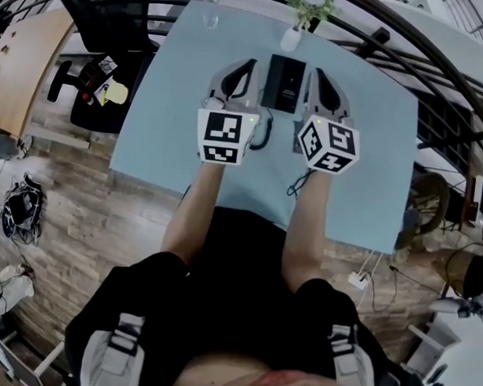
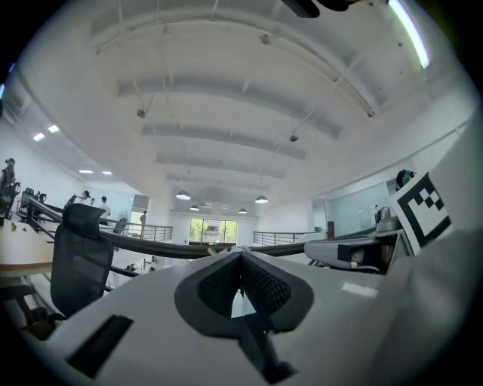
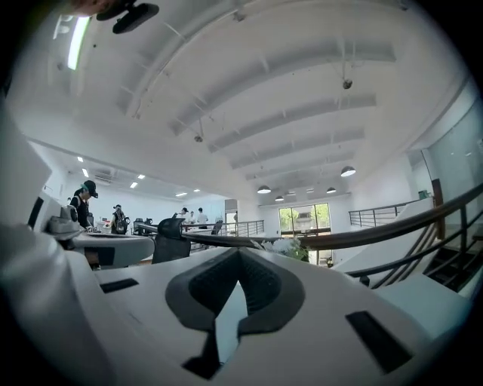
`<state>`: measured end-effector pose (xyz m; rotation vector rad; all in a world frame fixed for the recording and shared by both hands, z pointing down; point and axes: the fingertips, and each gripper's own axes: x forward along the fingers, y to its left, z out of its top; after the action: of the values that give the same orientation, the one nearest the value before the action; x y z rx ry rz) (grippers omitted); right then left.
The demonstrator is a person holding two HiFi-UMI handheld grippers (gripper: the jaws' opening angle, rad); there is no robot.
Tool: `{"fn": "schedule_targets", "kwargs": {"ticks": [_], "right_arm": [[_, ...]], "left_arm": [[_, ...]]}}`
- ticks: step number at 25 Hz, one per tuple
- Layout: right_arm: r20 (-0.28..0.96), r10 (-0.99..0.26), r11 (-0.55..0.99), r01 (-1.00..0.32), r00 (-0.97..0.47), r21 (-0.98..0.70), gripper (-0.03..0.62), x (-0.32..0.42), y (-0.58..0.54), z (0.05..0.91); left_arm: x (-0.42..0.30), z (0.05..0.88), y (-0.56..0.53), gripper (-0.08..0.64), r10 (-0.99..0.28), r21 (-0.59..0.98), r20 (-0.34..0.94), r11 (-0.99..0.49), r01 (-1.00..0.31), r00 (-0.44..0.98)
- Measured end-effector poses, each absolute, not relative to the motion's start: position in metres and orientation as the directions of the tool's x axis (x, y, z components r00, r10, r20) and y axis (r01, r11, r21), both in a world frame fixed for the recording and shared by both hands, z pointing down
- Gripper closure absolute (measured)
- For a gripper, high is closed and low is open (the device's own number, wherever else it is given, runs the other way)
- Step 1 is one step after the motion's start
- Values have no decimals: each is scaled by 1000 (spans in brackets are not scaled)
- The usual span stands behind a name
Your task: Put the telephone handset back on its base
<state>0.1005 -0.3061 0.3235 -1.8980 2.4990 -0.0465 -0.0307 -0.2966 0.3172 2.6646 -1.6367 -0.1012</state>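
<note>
Located black rectangular plastic telephone (image 1: 284, 83) on the far half of a pale blue rectangular table top (image 1: 163, 111), flat on the surface, between the two grippers. Cannot separate handset from base in the head view. Long axis near-to-far, far end tipped slightly right. Noted a black cord (image 1: 262, 136) curling off its near left side, and a second thin black cord (image 1: 299, 180) trailing toward the near table edge.

Left gripper (image 1: 246, 68) just left of the telephone, right gripper (image 1: 316, 76) just right of it, both pointing to the far side. In the left gripper view, left gripper (image 2: 240, 255) with jaw tips meeting, nothing between them. Same in the right gripper view: right gripper (image 3: 239, 255) closed tip to tip, empty, only a sliver of blue table showing lower down.

Beyond the telephone: small white vase (image 1: 291, 38) with green and white sprigs, and a clear drinking glass (image 1: 209, 17) at the far edge.

Under the table, brown wood-plank floor (image 1: 79, 198); white power strip (image 1: 358, 280) at near right. Black mesh office chair (image 1: 109, 25) far left. Dark curved metal railing (image 1: 396, 52) sweeping round the far and right sides. Overhead, white ribbed ceiling (image 2: 226, 113) with round lamps. People (image 3: 84, 202) standing at desks in the far left of the room.
</note>
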Motion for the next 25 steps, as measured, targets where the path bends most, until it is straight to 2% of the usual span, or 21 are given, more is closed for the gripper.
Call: {"fn": "schedule_targets", "kwargs": {"ticks": [6, 17, 25], "right_arm": [[43, -942, 333, -942, -334, -30, 603, 100, -277, 343], [31, -961, 274, -962, -273, 12, 603, 133, -262, 340], [35, -959, 282, -959, -281, 32, 603, 130, -266, 347]], "left_arm": [[-17, 326, -280, 560, -864, 69, -57, -503, -861, 500], [-2, 330, -273, 560, -875, 63, -65, -484, -873, 481], [0, 344, -283, 560, -873, 66, -36, -488, -870, 487]]}}
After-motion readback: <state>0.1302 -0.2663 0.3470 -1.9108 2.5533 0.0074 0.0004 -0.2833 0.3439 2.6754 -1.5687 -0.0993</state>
